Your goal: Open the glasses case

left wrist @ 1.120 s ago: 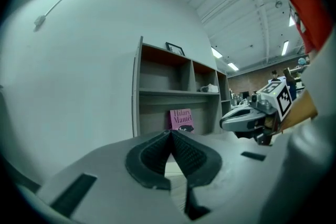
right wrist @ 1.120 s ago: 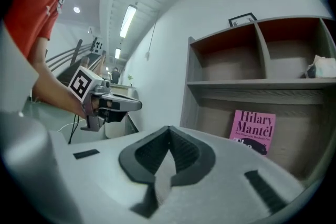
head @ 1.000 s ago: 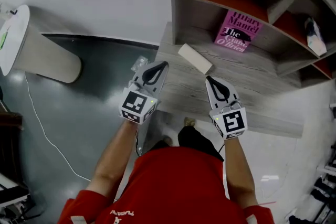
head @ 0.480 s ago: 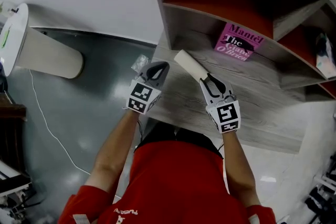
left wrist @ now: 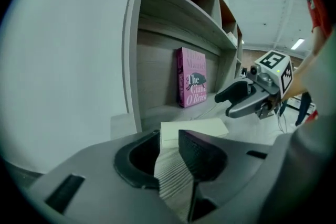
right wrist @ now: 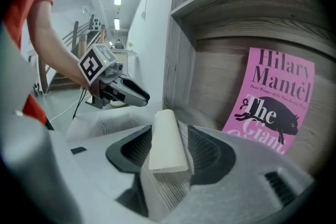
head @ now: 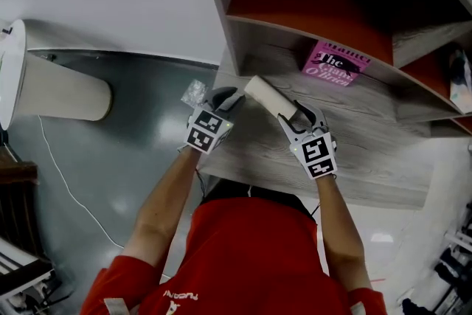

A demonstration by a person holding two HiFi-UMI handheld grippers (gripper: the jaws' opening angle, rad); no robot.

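A cream glasses case (head: 269, 98) lies shut on the grey wooden shelf board (head: 369, 136), slanting from upper left to lower right. My right gripper (head: 302, 114) is at its lower-right end. In the right gripper view the case (right wrist: 167, 141) lies between the jaws of the right gripper (right wrist: 170, 134), which have just been opening and stand apart from it. My left gripper (head: 227, 94) is at the case's upper-left end. In the left gripper view the case (left wrist: 194, 128) lies just ahead of the left gripper (left wrist: 167, 139), whose jaws have just been opening and hold nothing.
A pink book (head: 335, 63) leans against the back of the shelf unit, behind the case. A crumpled clear wrapper (head: 194, 92) lies at the board's left corner. A white round table (head: 11, 63) and a cable (head: 66, 188) are on the grey floor to the left.
Both grippers have come down and forward to the two ends of the case. Both sets of jaws were shut and now stand apart, the right ones around the case's end.
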